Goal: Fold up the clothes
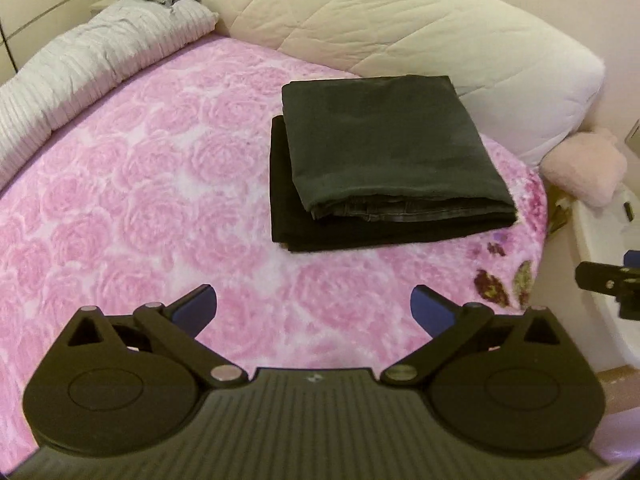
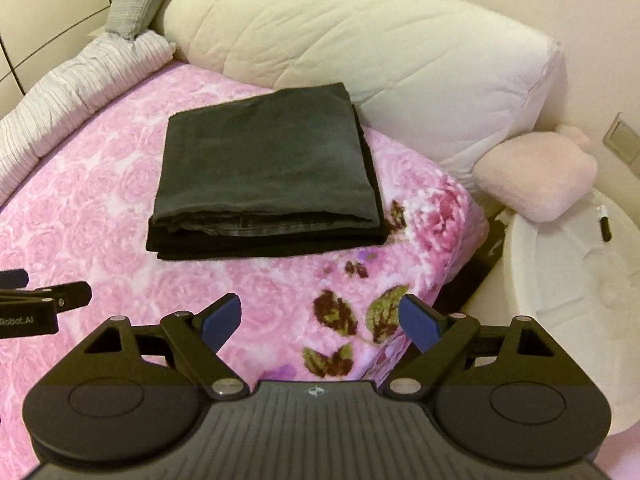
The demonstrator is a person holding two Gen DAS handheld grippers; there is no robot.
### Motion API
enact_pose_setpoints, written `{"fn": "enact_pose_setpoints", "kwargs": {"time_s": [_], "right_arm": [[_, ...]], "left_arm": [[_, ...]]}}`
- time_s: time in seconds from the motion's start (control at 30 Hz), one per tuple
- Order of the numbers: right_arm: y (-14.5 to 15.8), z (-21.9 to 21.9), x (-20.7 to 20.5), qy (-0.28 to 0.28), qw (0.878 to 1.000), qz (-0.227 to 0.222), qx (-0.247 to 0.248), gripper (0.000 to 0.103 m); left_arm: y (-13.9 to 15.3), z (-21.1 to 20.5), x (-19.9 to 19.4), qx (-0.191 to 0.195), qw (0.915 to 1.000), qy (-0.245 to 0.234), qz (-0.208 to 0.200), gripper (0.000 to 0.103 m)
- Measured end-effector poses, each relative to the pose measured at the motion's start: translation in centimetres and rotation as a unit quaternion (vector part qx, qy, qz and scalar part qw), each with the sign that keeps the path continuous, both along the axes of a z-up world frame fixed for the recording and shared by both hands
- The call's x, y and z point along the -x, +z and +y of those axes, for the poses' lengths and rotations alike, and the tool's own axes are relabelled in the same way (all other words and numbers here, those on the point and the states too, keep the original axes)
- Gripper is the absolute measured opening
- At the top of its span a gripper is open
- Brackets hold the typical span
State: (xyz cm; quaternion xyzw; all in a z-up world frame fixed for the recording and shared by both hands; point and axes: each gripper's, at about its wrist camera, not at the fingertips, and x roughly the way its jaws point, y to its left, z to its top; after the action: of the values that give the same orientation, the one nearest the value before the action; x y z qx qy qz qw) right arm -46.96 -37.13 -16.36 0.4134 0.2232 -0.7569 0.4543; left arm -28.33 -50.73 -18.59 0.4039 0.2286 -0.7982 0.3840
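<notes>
A folded dark grey garment lies on top of a folded black garment, stacked on the pink rose-patterned blanket near the bed's head. My left gripper is open, well short of the stack, with nothing between its blue fingertips. My right gripper is also open and empty, hovering over the blanket's leaf-patterned corner in front of the stack. Each gripper shows at the edge of the other's view.
A large cream quilted pillow lies behind the stack. A striped grey-white bolster runs along the left. A pink plush cushion and a white round table stand to the right of the bed.
</notes>
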Motion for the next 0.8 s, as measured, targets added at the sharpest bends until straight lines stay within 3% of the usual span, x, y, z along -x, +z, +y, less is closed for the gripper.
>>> {"fn": "enact_pose_setpoints", "kwargs": {"time_s": [0.43,0.8], "right_arm": [[3.4,1.7,-2.5,0.001,1.000,0.001,0.012,0.088],[4.6,2.4,-3.2,-0.004,1.000,0.008,0.024,0.088]], "left_arm": [[4.0,2.0,-1.6,0.005,0.9999,0.006,0.013,0.102],[4.9,3.1,-2.1,0.009,0.9999,0.002,0.006,0.102]]}}
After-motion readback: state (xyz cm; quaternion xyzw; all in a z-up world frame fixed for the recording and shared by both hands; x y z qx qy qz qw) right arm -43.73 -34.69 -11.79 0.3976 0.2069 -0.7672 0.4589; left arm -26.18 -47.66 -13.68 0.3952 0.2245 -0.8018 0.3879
